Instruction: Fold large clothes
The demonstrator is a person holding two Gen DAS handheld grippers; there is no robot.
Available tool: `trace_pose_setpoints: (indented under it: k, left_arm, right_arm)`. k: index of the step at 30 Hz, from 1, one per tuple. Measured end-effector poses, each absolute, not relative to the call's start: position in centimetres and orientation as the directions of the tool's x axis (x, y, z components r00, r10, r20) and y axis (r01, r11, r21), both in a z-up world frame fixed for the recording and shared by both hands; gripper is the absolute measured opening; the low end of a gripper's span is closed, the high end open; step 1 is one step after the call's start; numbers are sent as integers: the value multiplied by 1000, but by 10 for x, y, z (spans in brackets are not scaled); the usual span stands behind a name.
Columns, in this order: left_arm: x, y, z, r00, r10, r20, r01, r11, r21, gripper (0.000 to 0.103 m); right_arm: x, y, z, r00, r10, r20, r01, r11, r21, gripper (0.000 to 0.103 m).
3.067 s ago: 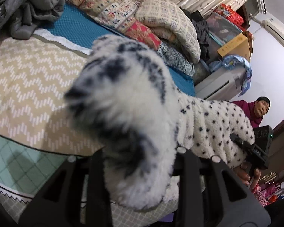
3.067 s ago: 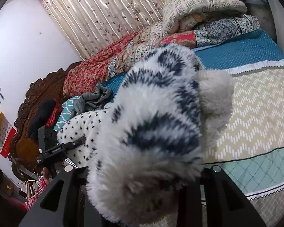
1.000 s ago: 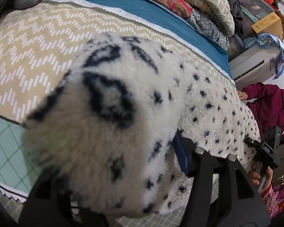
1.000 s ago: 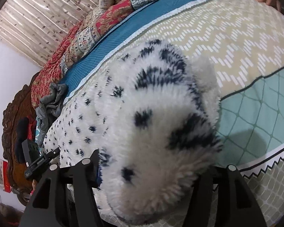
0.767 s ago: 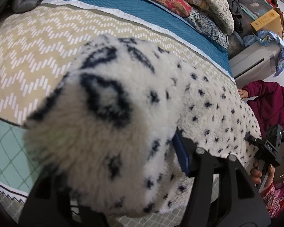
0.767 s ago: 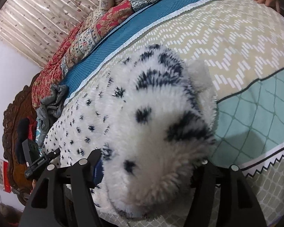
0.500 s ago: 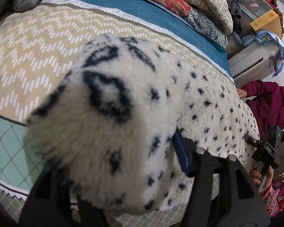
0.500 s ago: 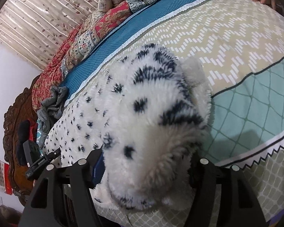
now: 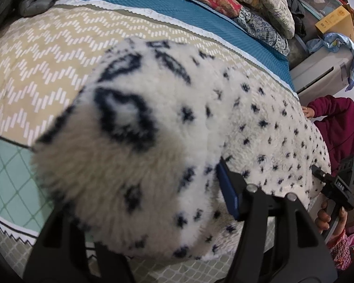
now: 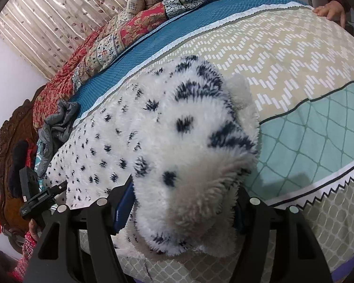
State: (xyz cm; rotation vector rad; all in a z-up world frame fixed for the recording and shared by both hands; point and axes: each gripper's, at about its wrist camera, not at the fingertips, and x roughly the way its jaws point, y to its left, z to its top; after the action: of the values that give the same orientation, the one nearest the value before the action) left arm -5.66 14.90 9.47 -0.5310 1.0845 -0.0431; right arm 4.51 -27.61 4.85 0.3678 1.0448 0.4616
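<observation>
A large white fleece garment with dark blue spots [image 9: 259,127] lies spread over the bed's front edge, also shown in the right wrist view [image 10: 101,151]. My left gripper [image 9: 153,212] is shut on a thick bunched corner of it, which fills the view. My right gripper [image 10: 181,210] is shut on the other bunched corner. Each gripper shows in the other's view, the right one [image 9: 337,186] at the garment's far end and the left one [image 10: 40,198] likewise. The blue finger pads [image 9: 229,195] press into the fleece.
The bed has a beige zigzag and teal quilt [image 9: 47,54] and a blue sheet [image 10: 177,28]. Folded quilts and pillows [image 9: 247,4] pile at the far side. A grey garment [image 10: 59,122] lies near the wooden headboard. A person in maroon [image 9: 337,122] sits beside the bed.
Both grippers have come lower toward the bed with the garment corners still held. The garment now lies flatter on the quilt than three seconds ago.
</observation>
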Motion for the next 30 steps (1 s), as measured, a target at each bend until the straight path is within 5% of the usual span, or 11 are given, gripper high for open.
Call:
trace_pose_setpoints:
  k: [30]
  left_arm:
    - [-52,149,95,464,-294,-836,-209,880,-426,63]
  right_arm:
    - [46,-257,43,406,502,-764,-198,864,463,61]
